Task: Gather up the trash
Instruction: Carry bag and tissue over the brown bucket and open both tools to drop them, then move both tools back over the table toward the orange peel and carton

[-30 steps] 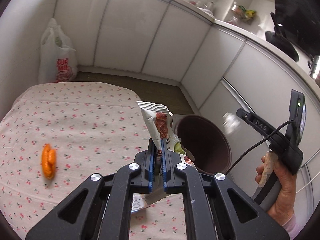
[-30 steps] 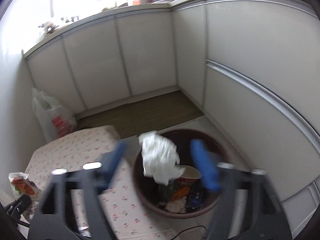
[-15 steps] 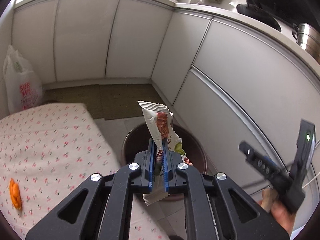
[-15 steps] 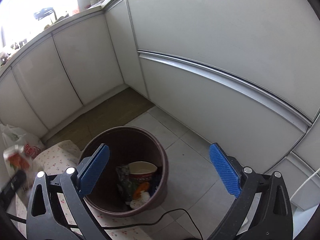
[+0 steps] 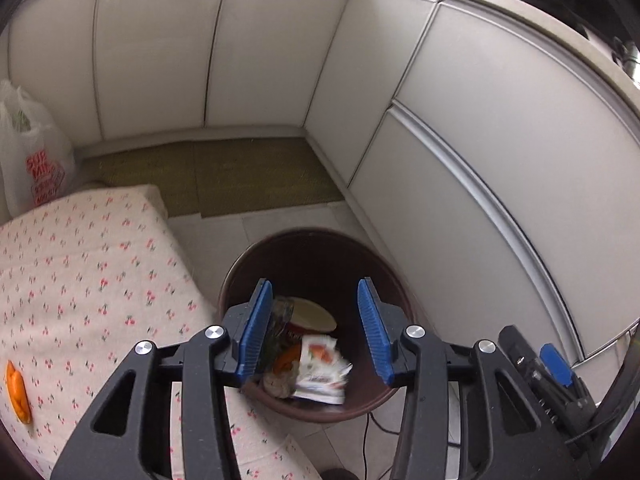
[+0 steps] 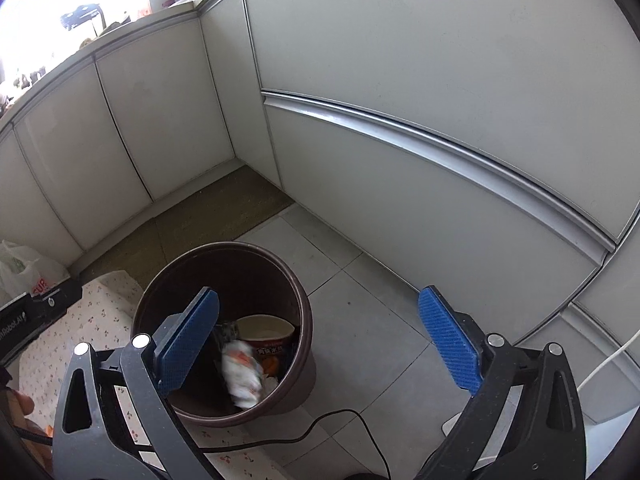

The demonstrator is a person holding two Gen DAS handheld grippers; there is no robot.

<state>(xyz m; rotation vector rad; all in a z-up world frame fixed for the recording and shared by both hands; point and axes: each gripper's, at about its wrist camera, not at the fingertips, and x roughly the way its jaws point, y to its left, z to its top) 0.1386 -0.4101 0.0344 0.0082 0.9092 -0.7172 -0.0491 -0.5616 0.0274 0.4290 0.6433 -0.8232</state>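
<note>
the left gripper [image 5: 316, 332] hangs over the brown bin [image 5: 394, 276], tilted down toward its mouth, and its blue fingers [image 5: 254, 330] are spreading apart with nothing pressed between them. the snack wrapper [image 5: 320, 370] is loose inside the bin, blurred, lying on the other rubbish near the bottom: an instant noodle cup [image 5: 310, 318] and an orange scrap beside it. from the right wrist view the same wrapper [image 6: 242, 372] shows as a white and orange smear in front of the cup, low against the bin's inner wall. the right gripper [image 6: 320, 346] is held wide open and empty, one finger [image 6: 188, 344] over the near side of the bin [image 6: 298, 292], the other out over the grey floor tiles [image 6: 360, 320]. a black cable [image 6: 320, 424] trails across the floor in front of the bin. the bin stands on the tiles just beside a surface covered in a cherry-print cloth [image 5: 80, 280], and on that cloth, well apart from the bin, lies an orange piece of peel [image 5: 18, 392]. a white plastic bag [image 5: 32, 156] with red lettering sits against the white cabinets [image 5: 260, 52] behind the cloth.
</note>
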